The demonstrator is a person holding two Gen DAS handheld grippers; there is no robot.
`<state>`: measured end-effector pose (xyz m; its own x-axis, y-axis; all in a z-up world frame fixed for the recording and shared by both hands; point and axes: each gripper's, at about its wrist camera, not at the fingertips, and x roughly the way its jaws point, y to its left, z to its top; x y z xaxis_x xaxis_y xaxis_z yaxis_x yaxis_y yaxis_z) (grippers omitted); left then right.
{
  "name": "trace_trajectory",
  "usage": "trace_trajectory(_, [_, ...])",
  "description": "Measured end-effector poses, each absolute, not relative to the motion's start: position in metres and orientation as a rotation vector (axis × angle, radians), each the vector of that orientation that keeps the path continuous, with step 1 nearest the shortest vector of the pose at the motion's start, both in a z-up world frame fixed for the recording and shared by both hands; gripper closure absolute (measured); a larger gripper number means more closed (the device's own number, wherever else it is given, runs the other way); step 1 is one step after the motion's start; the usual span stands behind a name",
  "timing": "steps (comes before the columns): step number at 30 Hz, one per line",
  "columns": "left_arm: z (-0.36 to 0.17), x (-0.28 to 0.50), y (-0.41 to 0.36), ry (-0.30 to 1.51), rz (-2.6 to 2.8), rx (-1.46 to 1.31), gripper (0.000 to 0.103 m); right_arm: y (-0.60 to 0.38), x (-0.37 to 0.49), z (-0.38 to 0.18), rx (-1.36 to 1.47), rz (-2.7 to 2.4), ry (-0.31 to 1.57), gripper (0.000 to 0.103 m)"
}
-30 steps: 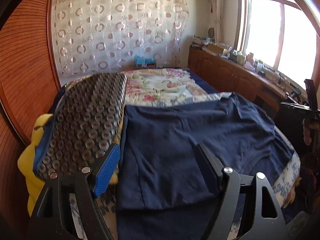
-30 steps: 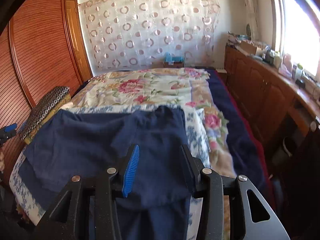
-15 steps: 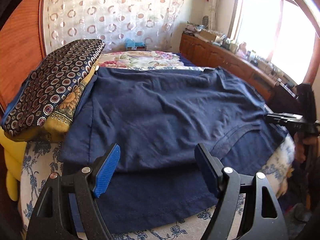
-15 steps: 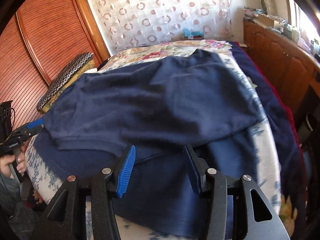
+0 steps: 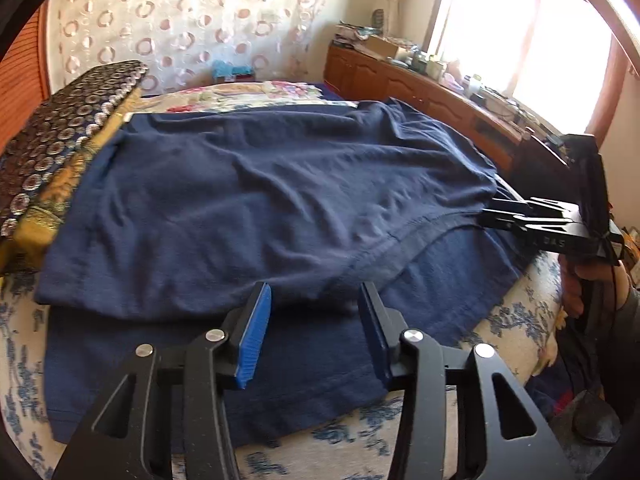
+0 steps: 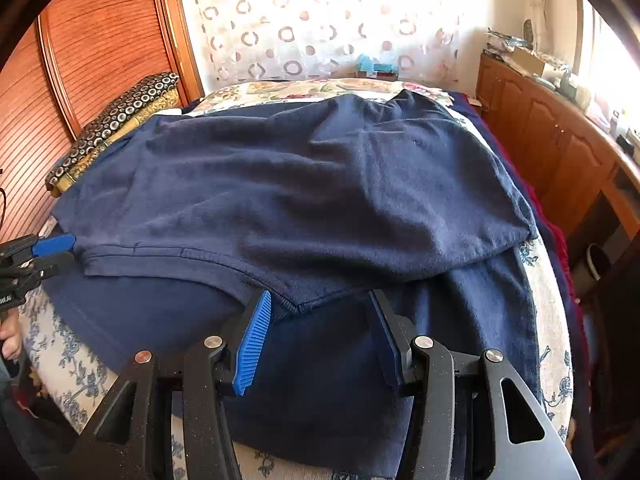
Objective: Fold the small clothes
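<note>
A navy blue garment lies on the bed, its upper layer folded over a lower one, with a curved hem running along the near side. My left gripper hovers low at that fold edge. Its jaws are closing, with a bunch of the upper layer between them, and the pads still stand apart. In the right wrist view the same garment fills the middle. My right gripper stands open over the hem corner. Each gripper also shows in the other's view: the right gripper at the garment's right edge, the left gripper at its left corner.
The floral bedspread shows around the garment. A folded stack of ring-patterned and yellow cloth lies at the left side. A wooden cabinet with clutter on top runs under the window on the right. A slatted wooden wardrobe stands at the left.
Both grippers came down and closer to the garment's near edge. The left jaws narrowed. The right jaws widened slightly, and the garment's upper layer now lies folded over the lower one.
</note>
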<state>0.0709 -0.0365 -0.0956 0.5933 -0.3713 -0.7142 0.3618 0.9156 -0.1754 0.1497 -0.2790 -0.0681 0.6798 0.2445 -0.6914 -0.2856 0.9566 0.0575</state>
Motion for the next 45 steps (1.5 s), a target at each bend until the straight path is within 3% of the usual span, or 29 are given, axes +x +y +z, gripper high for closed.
trace_trajectory(4, [-0.099, 0.071, -0.048, 0.848, -0.454, 0.001, 0.057, -0.278, 0.15, -0.067, -0.077, 0.297, 0.757, 0.068])
trace_trajectory(6, [-0.102, 0.075, -0.052, 0.862, -0.445, 0.02, 0.057, -0.279, 0.148, -0.066, -0.086, 0.32, 0.747, 0.086])
trace_trajectory(9, [-0.102, 0.077, -0.054, 0.868, -0.445, 0.034, 0.057, -0.276, 0.143, -0.066, -0.106, 0.324, 0.731, 0.093])
trace_trajectory(10, [-0.101, 0.077, -0.054, 0.868, -0.447, 0.035, 0.06, -0.273, 0.141, -0.065, -0.109, 0.324, 0.726, 0.093])
trace_trajectory(11, [-0.101, 0.077, -0.054, 0.862, -0.443, 0.039, 0.075, -0.276, 0.14, -0.064, -0.106, 0.329, 0.721, 0.094])
trace_trajectory(12, [-0.1, 0.078, -0.053, 0.857, -0.433, 0.045, 0.083, -0.271, 0.138, -0.068, -0.099, 0.336, 0.715, 0.095])
trace_trajectory(14, [-0.099, 0.077, -0.05, 0.842, -0.44, 0.038, 0.09, -0.27, 0.134, -0.069, -0.073, 0.36, 0.696, 0.095])
trace_trajectory(26, [-0.059, 0.042, -0.033, 0.721, -0.467, 0.002, 0.093, -0.271, 0.091, -0.053, -0.011, 0.429, 0.612, 0.096])
trace_trajectory(33, [-0.07, 0.04, -0.027, 0.758, -0.46, -0.014, 0.092, -0.274, 0.075, -0.063, 0.005, 0.458, 0.656, 0.095])
trace_trajectory(36, [-0.074, 0.039, -0.029, 0.76, -0.446, -0.014, 0.089, -0.287, 0.08, -0.064, 0.049, 0.461, 0.67, 0.087])
trace_trajectory(41, [-0.066, 0.034, -0.024, 0.712, -0.439, -0.019, 0.058, -0.322, 0.086, -0.056, 0.072, 0.348, 0.628, 0.072])
trace_trajectory(43, [-0.062, 0.034, -0.018, 0.7, -0.429, -0.031, 0.053, -0.335, 0.091, -0.053, 0.07, 0.283, 0.616, 0.064])
trace_trajectory(45, [-0.059, 0.036, -0.012, 0.693, -0.409, -0.037, 0.041, -0.346, 0.099, -0.052, 0.076, 0.245, 0.618, 0.063])
